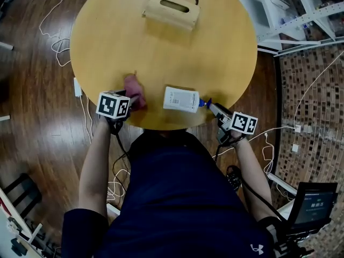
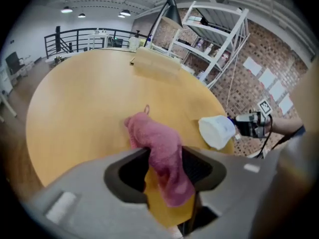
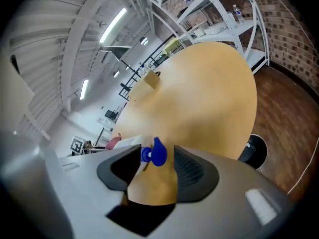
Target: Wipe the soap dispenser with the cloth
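Both grippers stood spread: left gripper (image 2: 164, 158) straddled the pink cloth (image 2: 157, 143) at the table's (image 1: 161, 47) seven o'clock; right gripper (image 3: 157, 158) bracketed the soap dispenser's (image 1: 181, 99) blue pump (image 3: 158, 152) at five.

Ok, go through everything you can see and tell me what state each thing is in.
cloth: bunched up, loose.
soap dispenser: lying on its side.
left gripper: open, cloth between fingers, unclamped.
right gripper: open, dispenser's blue pump between fingers.
tissue box: lying flat, slot up.
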